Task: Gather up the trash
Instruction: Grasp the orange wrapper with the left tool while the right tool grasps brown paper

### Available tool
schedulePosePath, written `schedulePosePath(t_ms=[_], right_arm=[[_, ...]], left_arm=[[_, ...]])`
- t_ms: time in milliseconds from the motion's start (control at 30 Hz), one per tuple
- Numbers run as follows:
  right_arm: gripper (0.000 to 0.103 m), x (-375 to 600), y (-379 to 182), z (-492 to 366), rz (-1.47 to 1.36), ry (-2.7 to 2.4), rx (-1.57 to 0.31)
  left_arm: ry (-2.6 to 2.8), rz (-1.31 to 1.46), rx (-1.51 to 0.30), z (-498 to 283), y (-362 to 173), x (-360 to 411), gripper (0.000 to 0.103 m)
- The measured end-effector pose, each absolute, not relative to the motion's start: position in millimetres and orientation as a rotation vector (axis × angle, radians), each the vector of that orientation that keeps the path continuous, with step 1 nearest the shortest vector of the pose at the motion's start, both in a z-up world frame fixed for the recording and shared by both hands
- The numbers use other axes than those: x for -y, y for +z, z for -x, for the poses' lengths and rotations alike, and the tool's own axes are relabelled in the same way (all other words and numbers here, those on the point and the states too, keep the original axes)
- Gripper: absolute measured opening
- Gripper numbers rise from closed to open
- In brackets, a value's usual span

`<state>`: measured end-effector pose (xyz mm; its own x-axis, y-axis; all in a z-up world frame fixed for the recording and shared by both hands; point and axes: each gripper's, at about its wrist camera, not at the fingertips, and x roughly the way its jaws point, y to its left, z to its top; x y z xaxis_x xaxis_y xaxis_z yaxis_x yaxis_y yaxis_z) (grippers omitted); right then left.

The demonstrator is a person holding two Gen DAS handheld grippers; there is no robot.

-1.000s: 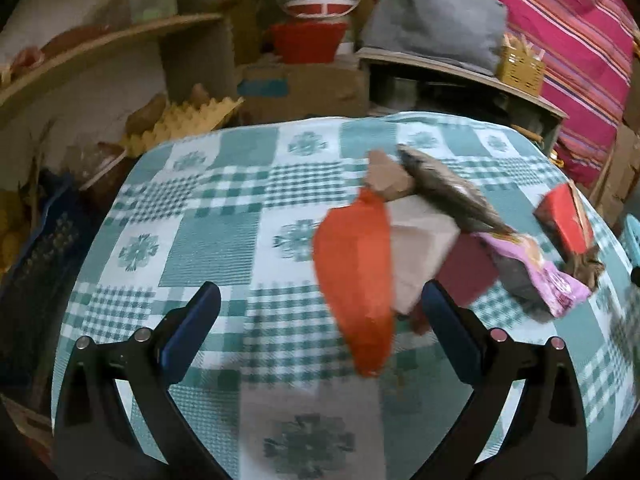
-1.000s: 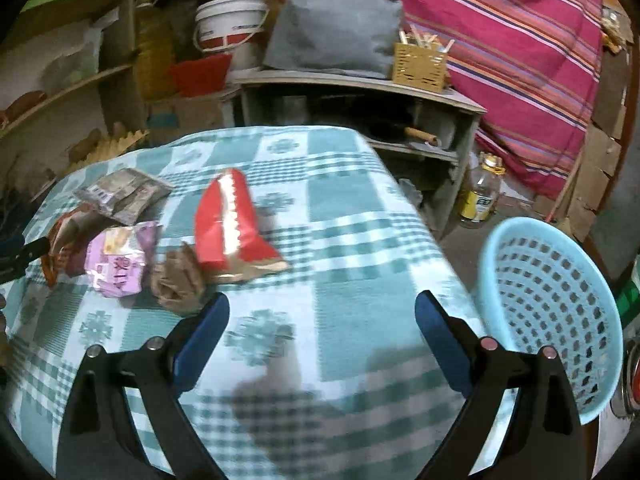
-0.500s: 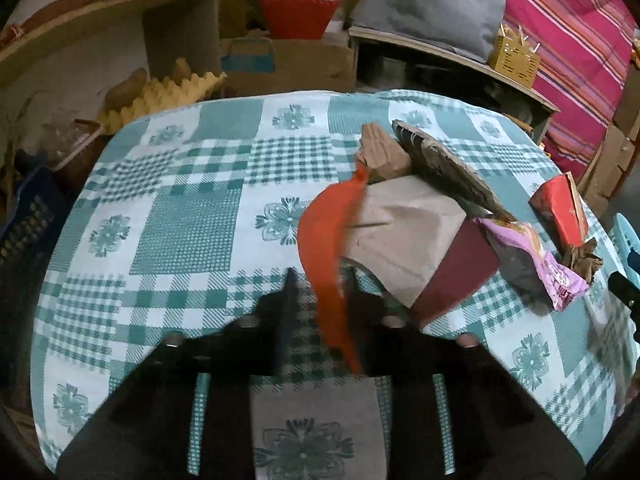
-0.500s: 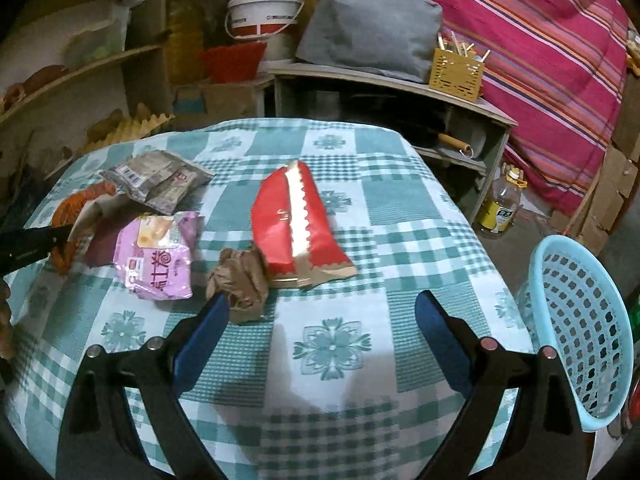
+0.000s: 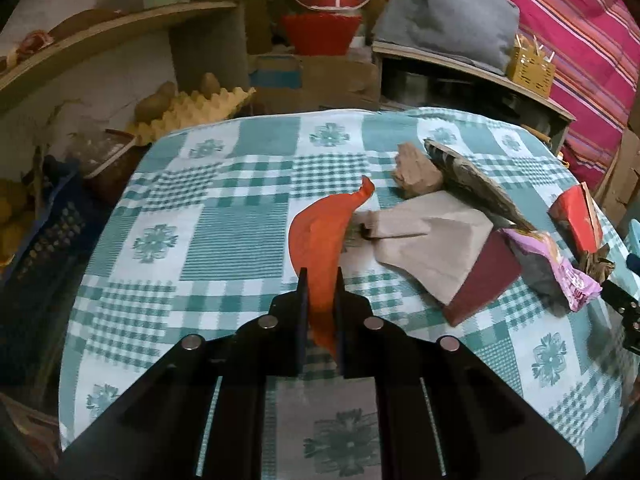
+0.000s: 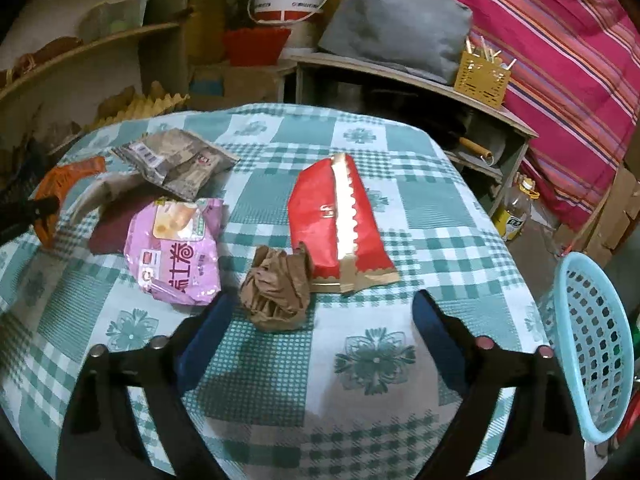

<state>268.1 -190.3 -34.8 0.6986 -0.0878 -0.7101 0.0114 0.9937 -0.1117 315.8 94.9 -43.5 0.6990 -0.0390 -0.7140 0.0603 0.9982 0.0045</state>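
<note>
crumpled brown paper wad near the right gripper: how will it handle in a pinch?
The crumpled brown paper wad looks light and hollow, so it probably crushes rather than resists. Its creased, matte folds should grip well. Loose on the checked tablecloth, it may skid if the closing right gripper nudges it.

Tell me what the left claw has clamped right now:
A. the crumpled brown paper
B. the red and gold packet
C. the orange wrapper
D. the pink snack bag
C: the left claw is pinched on the lower end of the orange wrapper, whose upper end curls up over the checked tablecloth.
</note>
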Motion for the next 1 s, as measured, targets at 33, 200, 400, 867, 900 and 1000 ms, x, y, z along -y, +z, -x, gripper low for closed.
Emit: schedulePosePath(t_ms=[33,200,400,867,900,1000], right_arm=[[0.071,190,-37,-269,0.103,-0.050,-0.803],[0.041,190,-45,-278,0.053,0.014,-0.849],[0.031,196,-38,-270,0.036,0.060,-0.841],[0.031,290,11,-218,-0.051,0.009,-0.744],[0.031,299,13,-213,-0.058,-0.002,-0.736],[0.031,328,20,-200,-0.078,-0.034,-0.718]], left_arm=[[-0.054,-0.024,-0.791,-314,-42,-97,0.009],[-0.035,-0.040,-0.781,-310,-39,-98,0.009],[-0.052,-0.054,-0.751,-300,-25,-83,0.009],[-0.158,-0.066,-0.699,-272,17,12,0.009],[-0.171,-0.080,-0.695,-270,19,25,0.009],[-0.214,-0.121,-0.681,-262,25,61,0.009]])
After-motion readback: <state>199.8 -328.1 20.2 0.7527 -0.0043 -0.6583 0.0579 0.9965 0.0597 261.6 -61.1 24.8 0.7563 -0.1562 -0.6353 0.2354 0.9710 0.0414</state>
